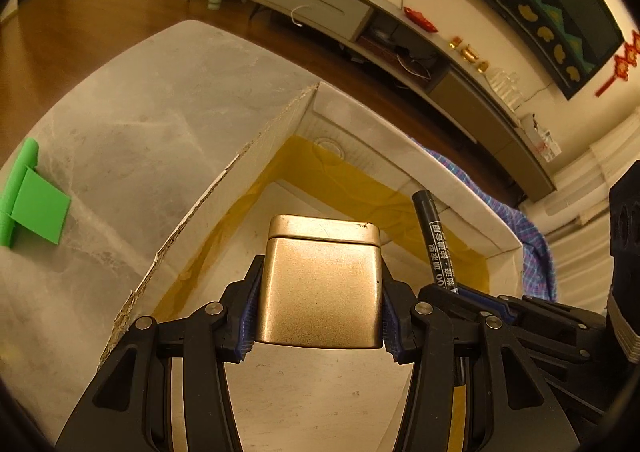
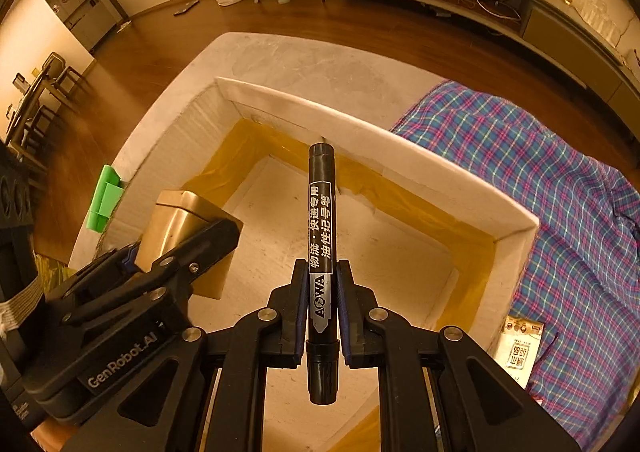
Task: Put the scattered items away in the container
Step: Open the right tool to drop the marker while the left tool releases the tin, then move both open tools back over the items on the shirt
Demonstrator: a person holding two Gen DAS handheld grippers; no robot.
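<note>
While both grippers hang over the open box (image 2: 404, 156), the table (image 1: 132, 140) carries that box, a plaid cloth (image 2: 560, 180) on its right and a green plastic piece (image 1: 32, 200) on its left. The left gripper (image 1: 320, 316) clamps a gold tin (image 1: 320, 284) above the box interior. The right gripper (image 2: 320, 304) is closed on a black marker (image 2: 320, 236), also above the box floor.
</note>
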